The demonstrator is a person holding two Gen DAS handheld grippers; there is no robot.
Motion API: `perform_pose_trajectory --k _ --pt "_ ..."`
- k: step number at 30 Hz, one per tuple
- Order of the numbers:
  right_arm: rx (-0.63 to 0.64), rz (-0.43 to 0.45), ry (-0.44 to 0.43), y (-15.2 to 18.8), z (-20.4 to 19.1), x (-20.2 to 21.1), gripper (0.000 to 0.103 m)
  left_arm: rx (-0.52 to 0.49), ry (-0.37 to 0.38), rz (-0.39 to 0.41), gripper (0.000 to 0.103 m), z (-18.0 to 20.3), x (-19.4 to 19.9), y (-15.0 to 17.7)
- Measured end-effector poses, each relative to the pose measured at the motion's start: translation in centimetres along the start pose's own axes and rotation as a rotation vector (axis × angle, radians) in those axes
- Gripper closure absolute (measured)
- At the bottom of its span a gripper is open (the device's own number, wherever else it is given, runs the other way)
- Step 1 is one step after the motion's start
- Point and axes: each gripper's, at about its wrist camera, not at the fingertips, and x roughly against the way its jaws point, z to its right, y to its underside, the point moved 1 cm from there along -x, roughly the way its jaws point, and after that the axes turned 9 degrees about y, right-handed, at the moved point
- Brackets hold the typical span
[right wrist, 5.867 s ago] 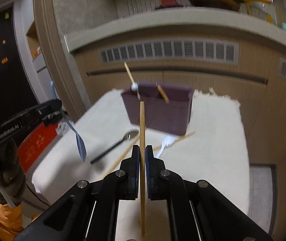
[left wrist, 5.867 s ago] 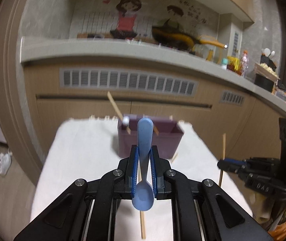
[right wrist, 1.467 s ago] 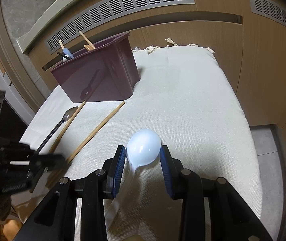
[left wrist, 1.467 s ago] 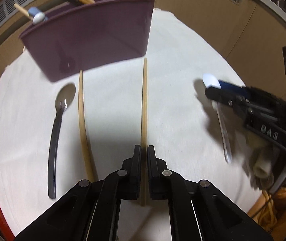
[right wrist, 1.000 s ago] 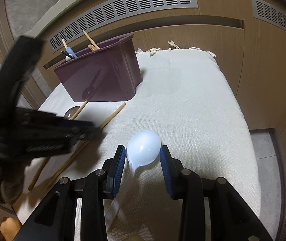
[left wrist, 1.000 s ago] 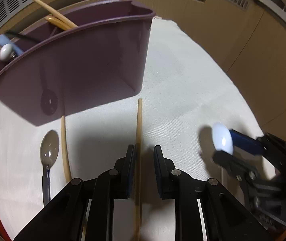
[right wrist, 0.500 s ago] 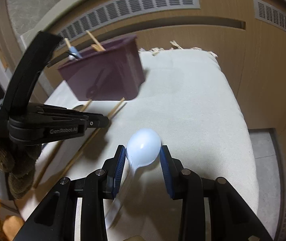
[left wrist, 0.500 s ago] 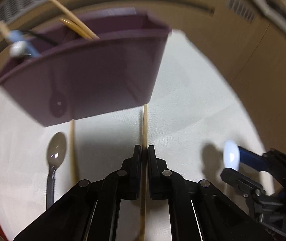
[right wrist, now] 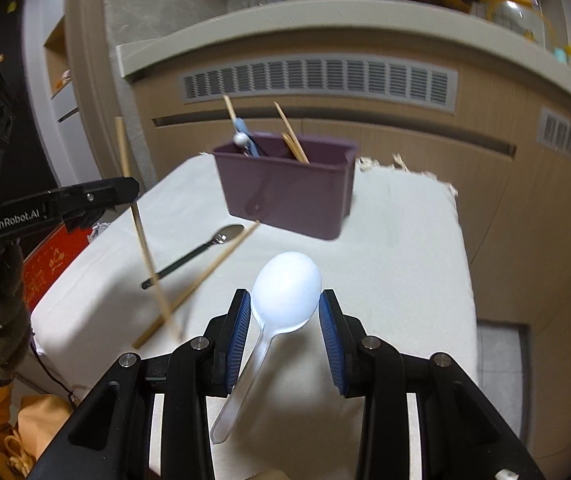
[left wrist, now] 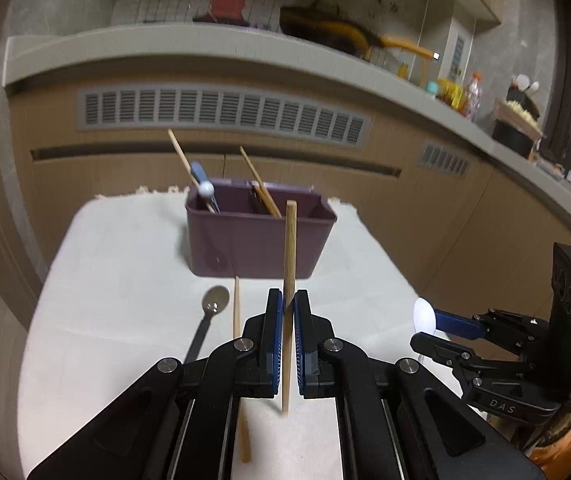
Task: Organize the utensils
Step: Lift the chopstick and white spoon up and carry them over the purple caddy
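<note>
While left tool (left wrist: 288, 307) grips chopstick (left wrist: 290, 248), right tool (right wrist: 285, 308) grips white spoon (right wrist: 285, 284).

A: What colour is the box (left wrist: 259, 240)?
B: Purple. The cloth (left wrist: 125, 264) is white.
A: And the spoon (right wrist: 285, 292)?
B: White. The chopstick (left wrist: 290, 248) is light brown. The other spoon (left wrist: 207, 322) is black and silver.

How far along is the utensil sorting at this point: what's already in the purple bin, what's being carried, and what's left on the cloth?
Done: chopsticks and a blue-handled spoon stand in the purple bin. In hand: the left gripper is shut on a chopstick; the right gripper holds a white plastic spoon by its bowl. Left: a black-handled metal spoon and one chopstick lie on the cloth.
</note>
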Motion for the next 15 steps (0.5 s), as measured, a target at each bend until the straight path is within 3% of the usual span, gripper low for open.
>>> perform_pose_trajectory --k 15 --pt "0.077 0.053 0.046 -0.3 -1.3 2.9 0.069 -0.044 0.005 0.086 0.097 2.0 4.1 0.3"
